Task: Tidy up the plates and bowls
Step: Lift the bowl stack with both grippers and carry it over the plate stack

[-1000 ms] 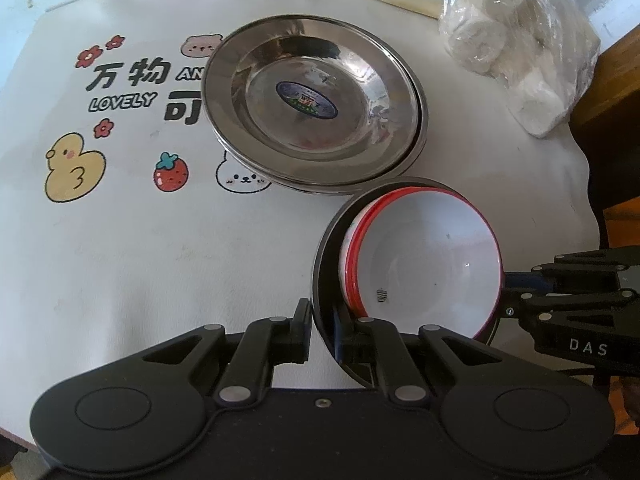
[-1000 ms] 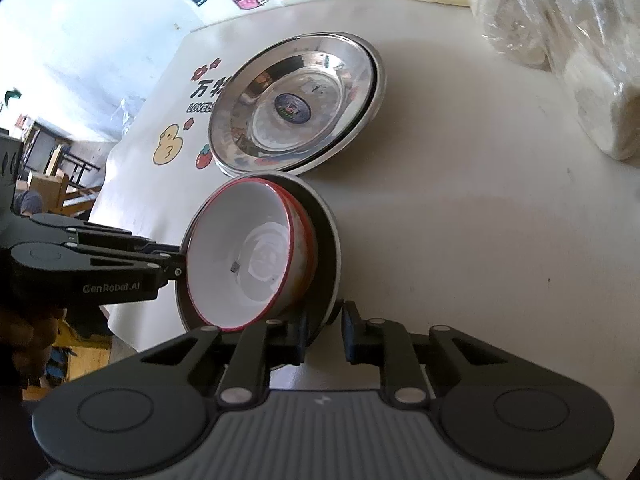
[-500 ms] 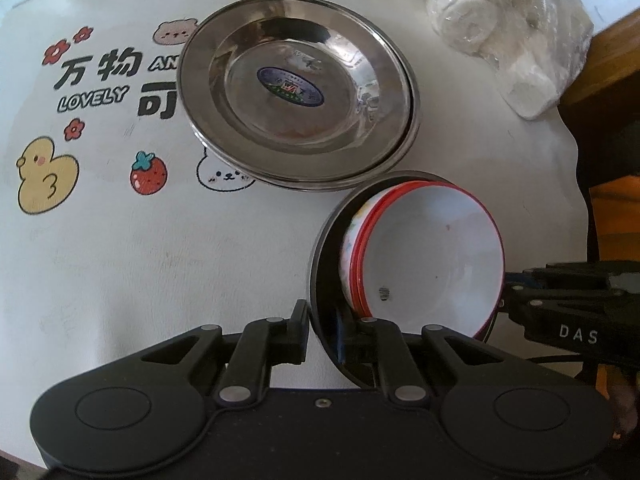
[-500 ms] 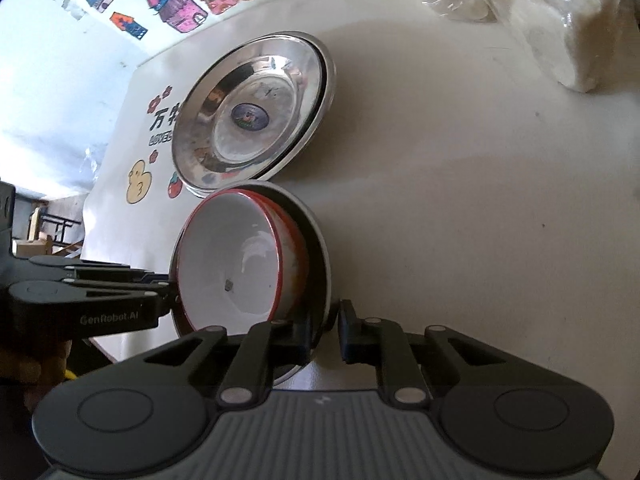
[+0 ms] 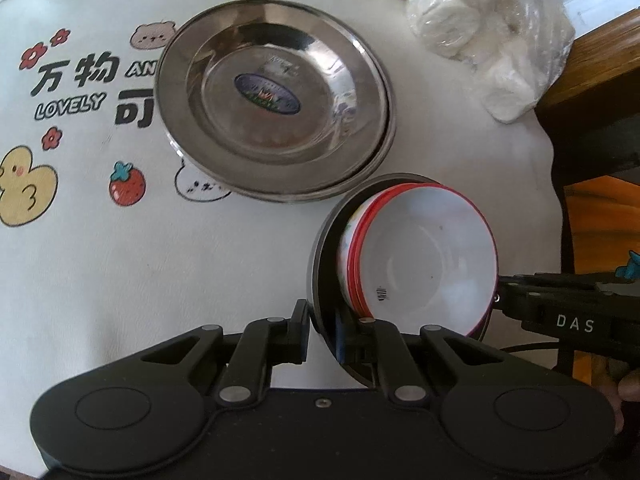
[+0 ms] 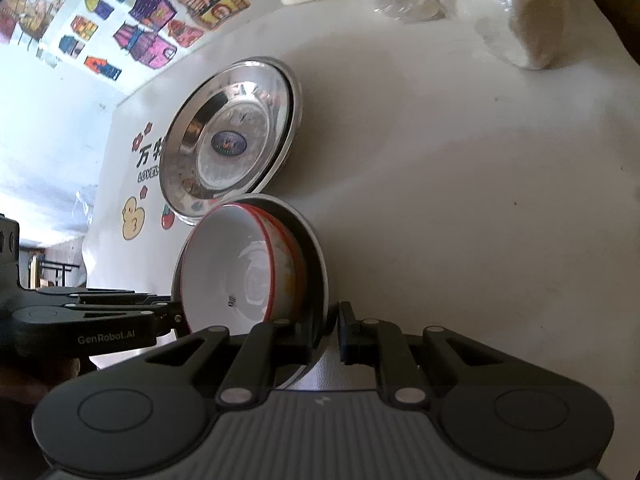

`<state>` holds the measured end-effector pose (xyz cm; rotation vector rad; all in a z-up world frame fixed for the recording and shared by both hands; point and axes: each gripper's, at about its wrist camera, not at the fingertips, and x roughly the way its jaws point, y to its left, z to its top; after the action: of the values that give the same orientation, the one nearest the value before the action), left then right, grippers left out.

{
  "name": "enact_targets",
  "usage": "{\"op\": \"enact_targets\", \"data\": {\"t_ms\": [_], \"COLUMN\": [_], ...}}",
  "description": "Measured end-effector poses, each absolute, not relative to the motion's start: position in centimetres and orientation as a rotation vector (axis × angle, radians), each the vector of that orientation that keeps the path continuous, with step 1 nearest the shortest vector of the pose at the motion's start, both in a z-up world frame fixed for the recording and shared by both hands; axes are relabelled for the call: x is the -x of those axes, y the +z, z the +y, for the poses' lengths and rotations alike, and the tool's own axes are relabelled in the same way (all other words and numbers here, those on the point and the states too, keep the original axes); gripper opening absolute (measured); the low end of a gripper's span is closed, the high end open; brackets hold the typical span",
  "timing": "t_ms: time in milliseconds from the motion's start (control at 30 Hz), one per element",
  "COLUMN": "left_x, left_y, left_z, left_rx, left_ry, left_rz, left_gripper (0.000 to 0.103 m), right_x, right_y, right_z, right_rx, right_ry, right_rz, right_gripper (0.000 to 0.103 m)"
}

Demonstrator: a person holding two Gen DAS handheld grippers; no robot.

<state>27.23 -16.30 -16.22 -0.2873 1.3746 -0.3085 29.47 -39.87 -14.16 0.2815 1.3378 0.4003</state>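
While both grippers are clamping one dark bowl point(image 5: 320, 256) by opposite edges of its rim, the step in hand looks like carrying a nested set to its resting place, so the next move is probably calling for a level, matched lowering by both hands and then a release. To the far left, the steel plates point(image 5: 272, 100) are sitting stacked on the printed cloth point(image 5: 100, 260). The left gripper point(image 5: 322, 330) is pointing steeply down, its jaws pinching the bowl's near-left rim. The bowl is tilting well off level, just near of the plates, with red-rimmed white bowls point(image 5: 424, 264) nested inside. The right gripper point(image 6: 328, 330) is pinching the rim on the opposite side, also pointing steeply down. A plastic bag point(image 5: 492, 36) is lying far right.
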Motion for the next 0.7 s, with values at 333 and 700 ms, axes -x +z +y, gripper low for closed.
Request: {"op": "enact_targets", "data": {"t_ms": [333, 700], "left_x": [-28.7, -30.4], "left_y": [-14.8, -12.8], "left_z": [-16.7, -15.9], "left_rx": [0.268, 0.279], "left_ry": [-0.363, -0.356], "left_rz": [1.339, 1.300], "left_gripper": [0.010, 0.010], "right_x": [-29.4, -30.5], "right_y": [-12.8, -11.5], "right_z": [-40.5, -40.1], "right_rx": [-0.327, -0.346], "right_ry": [0.357, 0.364], "right_rz": [1.288, 1.245], "right_gripper": [0.013, 0.013]}}
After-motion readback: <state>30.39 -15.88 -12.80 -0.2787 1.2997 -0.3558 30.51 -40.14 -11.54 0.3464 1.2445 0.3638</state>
